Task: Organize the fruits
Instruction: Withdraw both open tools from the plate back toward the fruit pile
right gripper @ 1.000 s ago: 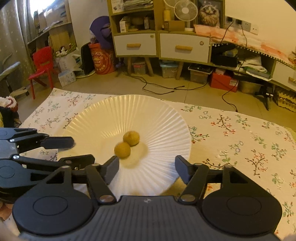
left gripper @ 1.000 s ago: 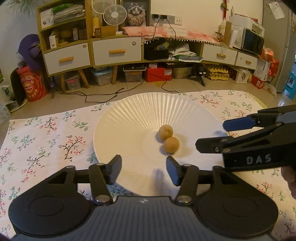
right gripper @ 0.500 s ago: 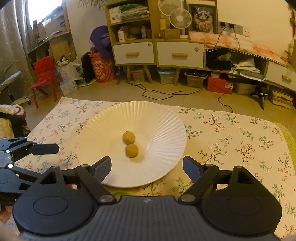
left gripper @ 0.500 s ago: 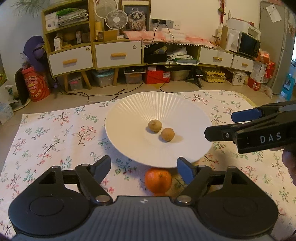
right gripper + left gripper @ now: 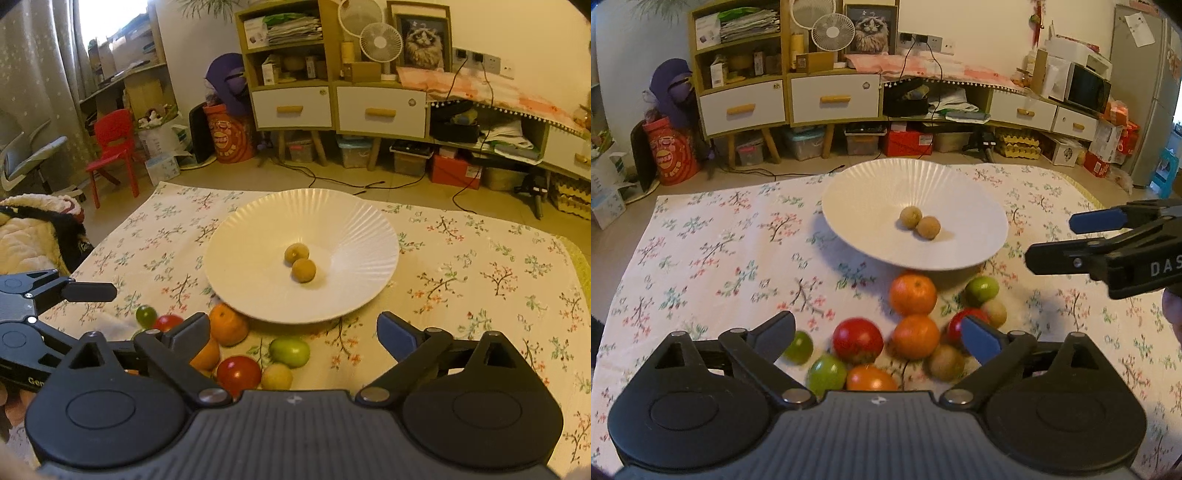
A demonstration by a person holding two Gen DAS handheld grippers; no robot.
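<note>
We log: white plate mid-worktop holding two brown fruits, perhaps longans; loose fruit pile near edge; left claw and right claw both wide, empty.

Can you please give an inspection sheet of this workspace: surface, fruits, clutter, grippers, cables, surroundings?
Surface: floral white tablecloth, flat.
Job's things: ribbed white round plate holds two small tan round fruits; on the cloth before it lies a loose fruit pile with two oranges, red and green fruits.
Clutter: nothing seen on the cloth besides the fruit.
Grippers: left gripper open, empty, above the pile; right gripper open, empty.
Cables: black cables on the floor beyond.
Surroundings: wooden drawer cabinet, red plastic chair.
</note>
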